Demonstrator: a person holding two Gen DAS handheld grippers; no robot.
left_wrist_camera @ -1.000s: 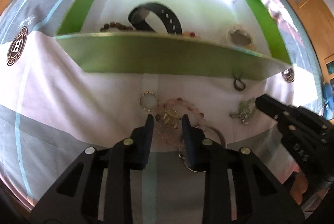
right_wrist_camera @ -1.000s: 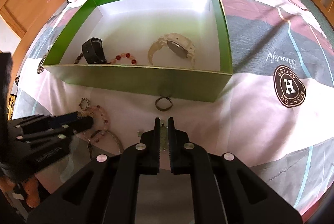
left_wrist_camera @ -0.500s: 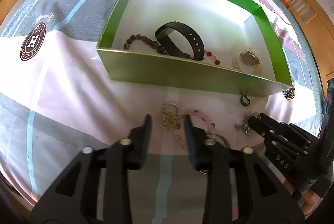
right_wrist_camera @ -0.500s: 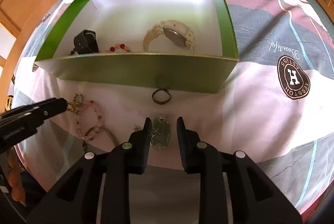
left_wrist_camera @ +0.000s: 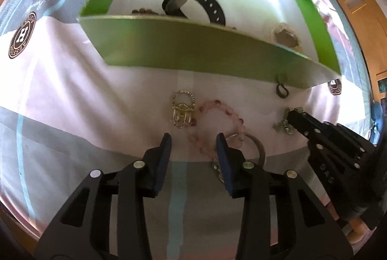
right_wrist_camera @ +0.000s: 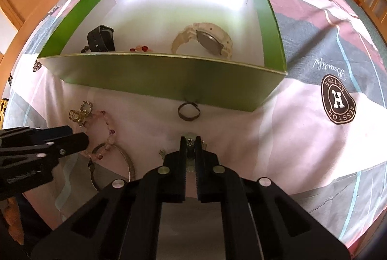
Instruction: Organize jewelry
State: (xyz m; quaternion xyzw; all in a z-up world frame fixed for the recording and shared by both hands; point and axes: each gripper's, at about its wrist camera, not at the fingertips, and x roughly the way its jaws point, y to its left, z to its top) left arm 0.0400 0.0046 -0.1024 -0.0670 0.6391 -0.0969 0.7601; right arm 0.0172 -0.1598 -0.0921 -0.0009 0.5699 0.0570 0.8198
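Left wrist view: left gripper (left_wrist_camera: 193,141) jaws parted, pads touching nothing, have just been closing slightly; gold charm (left_wrist_camera: 183,110) just ahead of left pad, pink bead bracelet (left_wrist_camera: 217,124) ahead and running in between the jaws; green box (left_wrist_camera: 193,49) further ahead, black band (left_wrist_camera: 196,7) inside

Right wrist view: right gripper (right_wrist_camera: 191,142) jaws clenched on small silver brooch (right_wrist_camera: 191,139), having just closed; dark ring (right_wrist_camera: 188,111) just ahead by box wall; white watch (right_wrist_camera: 205,38) in box, ahead right; left gripper's tip at left near beads
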